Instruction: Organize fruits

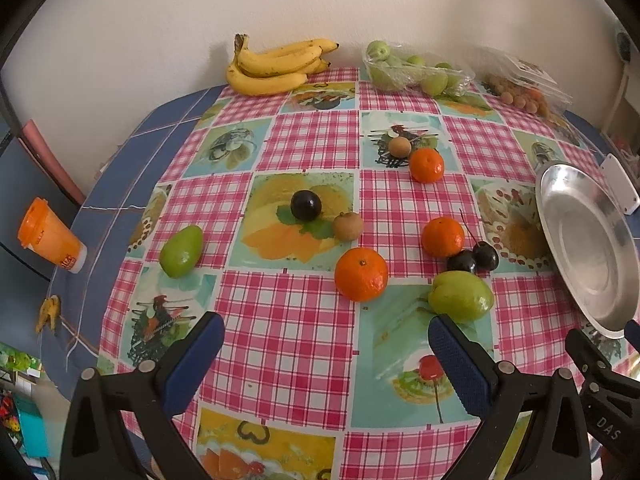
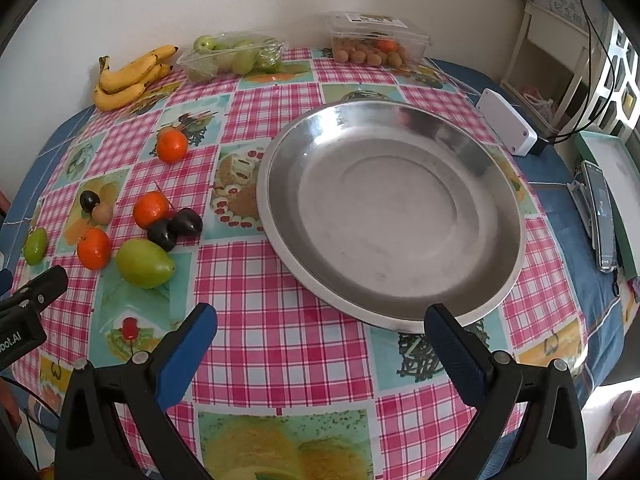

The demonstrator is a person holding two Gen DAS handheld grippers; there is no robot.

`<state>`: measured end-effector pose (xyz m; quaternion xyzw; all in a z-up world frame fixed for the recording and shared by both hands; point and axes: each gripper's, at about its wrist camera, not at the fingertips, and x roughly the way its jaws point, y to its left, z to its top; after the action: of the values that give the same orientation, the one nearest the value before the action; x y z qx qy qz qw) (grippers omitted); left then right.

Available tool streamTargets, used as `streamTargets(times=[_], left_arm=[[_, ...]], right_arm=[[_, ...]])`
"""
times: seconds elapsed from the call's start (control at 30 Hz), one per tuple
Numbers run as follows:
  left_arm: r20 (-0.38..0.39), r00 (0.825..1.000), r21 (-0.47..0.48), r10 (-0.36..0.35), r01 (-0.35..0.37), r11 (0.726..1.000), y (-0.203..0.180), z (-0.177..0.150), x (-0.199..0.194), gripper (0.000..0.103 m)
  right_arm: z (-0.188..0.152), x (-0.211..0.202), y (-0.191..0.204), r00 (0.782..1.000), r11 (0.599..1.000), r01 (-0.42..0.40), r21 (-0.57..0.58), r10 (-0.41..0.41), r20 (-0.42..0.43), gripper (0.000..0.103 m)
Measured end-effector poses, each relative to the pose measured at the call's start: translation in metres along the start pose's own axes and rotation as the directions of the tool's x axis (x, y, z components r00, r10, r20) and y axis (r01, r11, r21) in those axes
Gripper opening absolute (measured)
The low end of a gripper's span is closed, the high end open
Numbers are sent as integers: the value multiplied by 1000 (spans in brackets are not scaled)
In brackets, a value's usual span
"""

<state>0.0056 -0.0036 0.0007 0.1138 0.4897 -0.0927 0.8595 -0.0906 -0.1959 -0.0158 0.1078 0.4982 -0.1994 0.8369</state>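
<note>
- Fruits lie loose on the tablecloth (image 1: 288, 320) in the left wrist view: the nearest mandarin (image 1: 361, 274) at 12 o'clock from the left gripper (image 1: 326, 354), whose jaws stand apart and empty. Round and free, it could roll off if nudged by one finger first.
- The green fruit (image 1: 461, 296) touches the dark plums (image 1: 474, 258); grabbing it may scatter them.
- In the right wrist view the metal plate (image 2: 500, 184) lies at 12 o'clock, empty; the right gripper (image 2: 320, 344) is spread wide, holding nothing. Its right finger overlaps the rim and may tip the plate.

Loose oranges (image 1: 361, 274), green fruits (image 1: 461, 296) and dark plums (image 1: 305, 205) lie scattered left of an empty, upright steel plate (image 2: 390, 212).
</note>
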Motion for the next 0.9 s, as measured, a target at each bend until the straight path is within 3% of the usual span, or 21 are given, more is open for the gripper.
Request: streamTargets(times=[0.9], left_arm=[[6,1000,7,5,-5,1000,-3,0,-2,103]], right_arm=[[0,3,-1,1000,1000,14,2,-14,-12,103]])
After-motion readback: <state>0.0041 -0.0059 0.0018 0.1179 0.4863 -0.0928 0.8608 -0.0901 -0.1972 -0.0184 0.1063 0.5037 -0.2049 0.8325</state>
